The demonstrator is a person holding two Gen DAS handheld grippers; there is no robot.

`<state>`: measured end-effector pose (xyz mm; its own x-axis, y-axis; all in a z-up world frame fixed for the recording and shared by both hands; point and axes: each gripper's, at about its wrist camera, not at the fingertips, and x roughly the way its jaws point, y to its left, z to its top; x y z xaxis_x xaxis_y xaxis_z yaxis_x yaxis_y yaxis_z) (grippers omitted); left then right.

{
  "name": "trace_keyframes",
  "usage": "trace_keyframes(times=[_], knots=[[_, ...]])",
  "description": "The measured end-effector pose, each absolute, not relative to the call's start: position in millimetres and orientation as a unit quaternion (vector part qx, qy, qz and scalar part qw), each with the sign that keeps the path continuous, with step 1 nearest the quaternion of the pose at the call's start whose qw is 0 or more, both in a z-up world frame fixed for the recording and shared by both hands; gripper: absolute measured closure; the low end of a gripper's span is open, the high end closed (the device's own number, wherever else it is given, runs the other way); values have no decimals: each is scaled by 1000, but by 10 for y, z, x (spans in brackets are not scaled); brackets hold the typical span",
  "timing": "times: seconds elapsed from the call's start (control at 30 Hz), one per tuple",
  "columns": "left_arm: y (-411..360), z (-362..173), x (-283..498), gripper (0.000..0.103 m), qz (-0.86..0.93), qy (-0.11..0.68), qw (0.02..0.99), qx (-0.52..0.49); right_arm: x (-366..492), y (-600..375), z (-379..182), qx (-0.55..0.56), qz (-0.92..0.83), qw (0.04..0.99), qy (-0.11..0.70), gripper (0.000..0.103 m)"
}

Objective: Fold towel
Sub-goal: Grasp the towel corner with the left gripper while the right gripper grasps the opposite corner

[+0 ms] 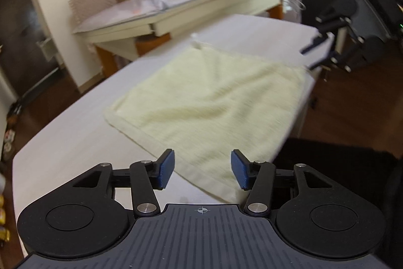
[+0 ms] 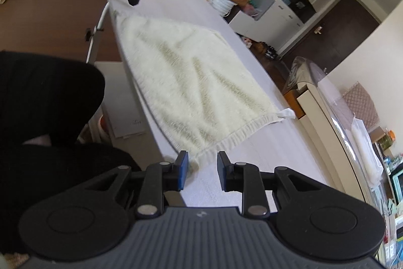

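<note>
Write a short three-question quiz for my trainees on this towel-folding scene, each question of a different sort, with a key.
1. True or false: the left gripper is clamped on the towel.
2. What hangs off the towel's corner in the right wrist view? A) a white tag B) a red clip C) a button
3. Fill in: the towel lies spread on the ____ table.

Key: 1 false, both it and the right gripper stand open, nothing between the pads. 2 A, the tag. 3 white.

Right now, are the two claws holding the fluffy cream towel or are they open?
Left claw: open, empty, above the pale cream terry towel.
Right claw: open, empty, at the towel's corner.
</note>
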<state>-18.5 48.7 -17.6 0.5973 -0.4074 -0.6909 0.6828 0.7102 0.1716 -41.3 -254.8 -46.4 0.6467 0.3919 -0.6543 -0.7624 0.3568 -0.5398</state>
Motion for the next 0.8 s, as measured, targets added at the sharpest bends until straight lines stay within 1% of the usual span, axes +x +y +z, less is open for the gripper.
trace_keyframes(times=[0.33, 0.37, 0.43, 0.47, 0.5, 0.6, 0.67, 0.73, 0.8], knots=[[420, -294, -304, 47, -340, 299, 856, 250, -267, -2538, -530, -408, 377, 805, 206, 74], [423, -298, -316, 47, -344, 296, 855, 253, -249, -2540, -528, -405, 379, 806, 208, 74], [418, -315, -335, 48, -351, 288, 853, 258, -228, -2539, -525, -400, 384, 805, 213, 80], [410, -326, -349, 48, -355, 285, 851, 263, -232, -2534, -524, -399, 386, 803, 216, 84], [402, -338, -363, 49, -359, 283, 848, 268, -236, -2524, -524, -400, 387, 802, 218, 90], [376, -375, -410, 49, -374, 281, 837, 286, -237, -2518, -510, -392, 388, 803, 226, 92], [369, -398, -444, 49, -377, 280, 830, 301, -213, -2551, -462, -363, 392, 811, 239, 93], [361, -428, -457, 52, -377, 279, 823, 319, -204, -2597, -410, -334, 395, 820, 245, 93], [358, -459, -453, 59, -377, 284, 817, 331, -186, -2661, -341, -304, 397, 830, 247, 93]])
